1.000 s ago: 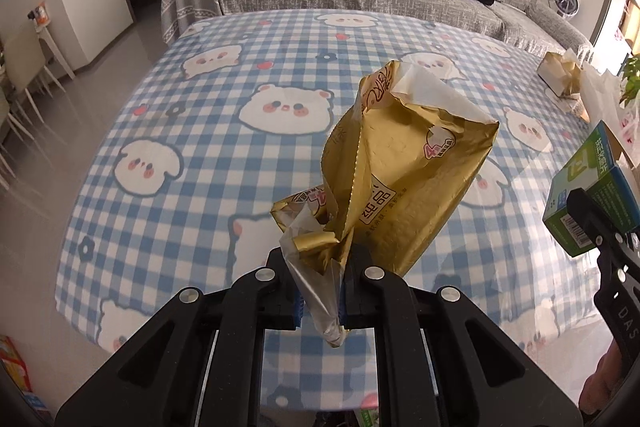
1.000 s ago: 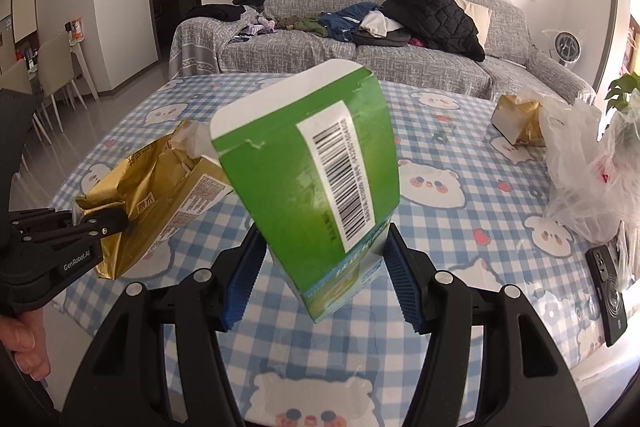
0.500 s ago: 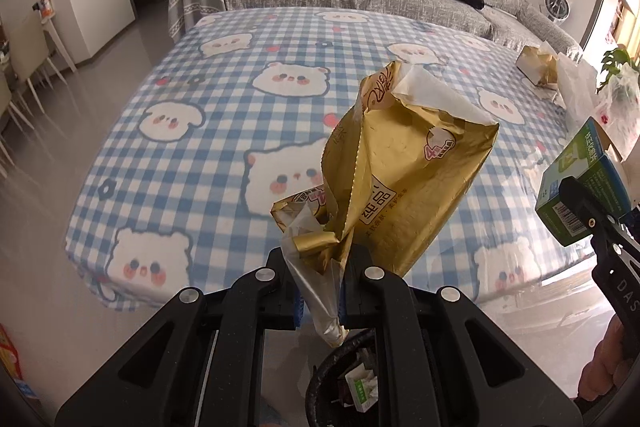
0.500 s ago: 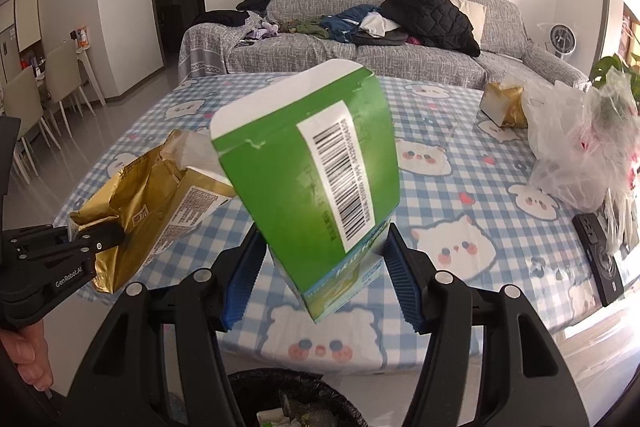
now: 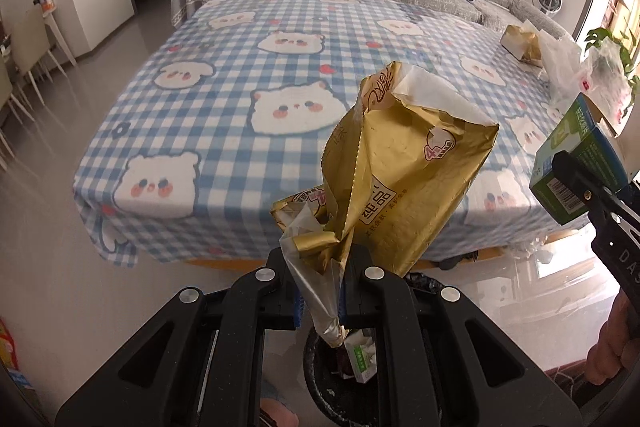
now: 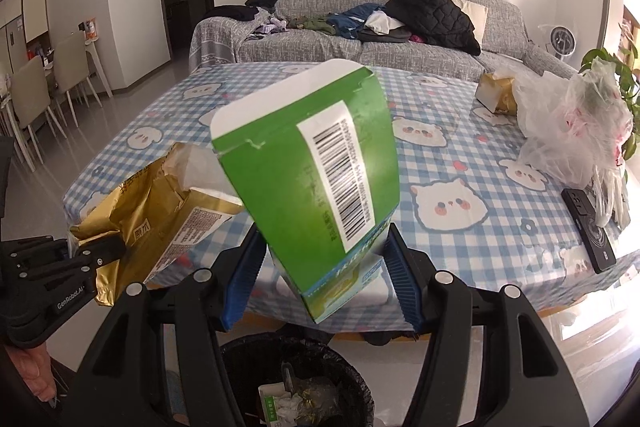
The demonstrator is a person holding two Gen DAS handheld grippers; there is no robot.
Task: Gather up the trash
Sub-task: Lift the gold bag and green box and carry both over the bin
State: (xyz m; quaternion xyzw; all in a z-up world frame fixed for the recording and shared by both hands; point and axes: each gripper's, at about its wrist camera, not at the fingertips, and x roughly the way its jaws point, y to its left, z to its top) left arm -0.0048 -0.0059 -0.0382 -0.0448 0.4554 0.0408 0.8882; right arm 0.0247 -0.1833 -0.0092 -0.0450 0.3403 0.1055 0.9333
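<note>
My left gripper is shut on the crumpled bottom of a gold foil bag, which stands up in front of it with its torn top open. The same gold bag and left gripper show at the left of the right wrist view. My right gripper is shut on a green carton with a barcode label, tilted; that carton appears at the right edge of the left wrist view. A black-lined trash bin with scraps inside sits on the floor just below both grippers, its rim under the left fingers.
A table with a blue checked bear cloth lies ahead. On its right side are a clear plastic bag, a gold tissue pack and a black phone. A grey sofa with clothes stands behind; chairs at left.
Both grippers have drawn back from over the table with their loads. The table edge now lies ahead of them and the trash bin has come into view below.
</note>
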